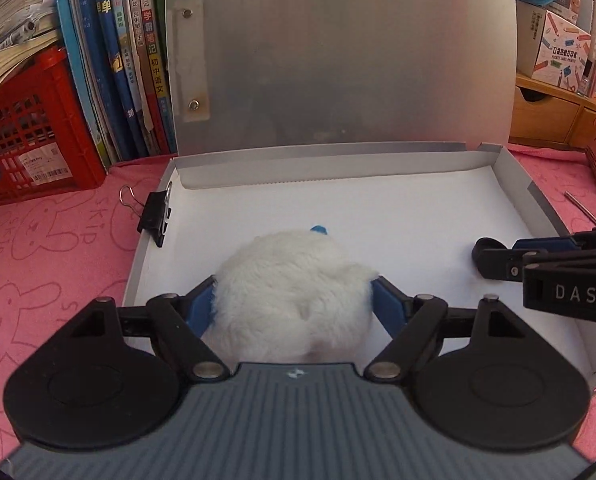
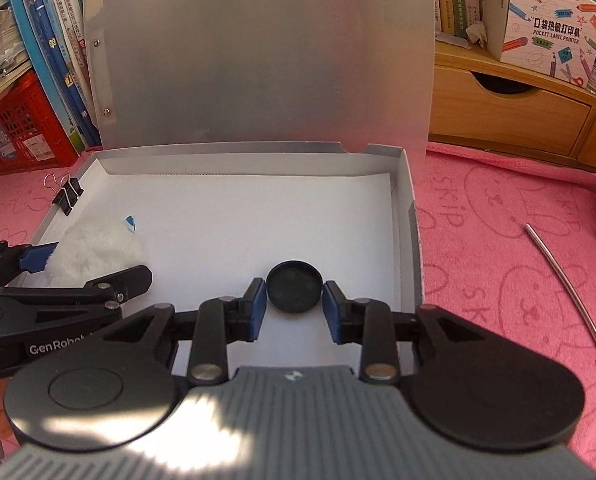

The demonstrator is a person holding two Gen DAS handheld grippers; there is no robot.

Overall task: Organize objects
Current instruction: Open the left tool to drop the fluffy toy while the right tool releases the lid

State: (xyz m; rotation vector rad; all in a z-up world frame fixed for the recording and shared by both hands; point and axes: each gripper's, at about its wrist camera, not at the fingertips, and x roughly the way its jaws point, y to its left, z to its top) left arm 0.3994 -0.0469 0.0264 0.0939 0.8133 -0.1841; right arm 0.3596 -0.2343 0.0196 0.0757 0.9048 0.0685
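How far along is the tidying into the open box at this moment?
Midway. The binder clip is already on the box's left wall. In hand: the left gripper squeezes the white plush toy over the box floor, and the right gripper brackets the black cap inside. Left: the metal rod on the pink cloth.

A fluffy white plush toy [image 1: 294, 296] sits squeezed between the left fingers [image 1: 200, 308]. A round black cap [image 2: 295, 293] lies flat between the right fingers [image 2: 258, 304].

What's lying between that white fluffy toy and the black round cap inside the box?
Only bare white paper separates the fluffy toy from the black cap, by the right wrist view.
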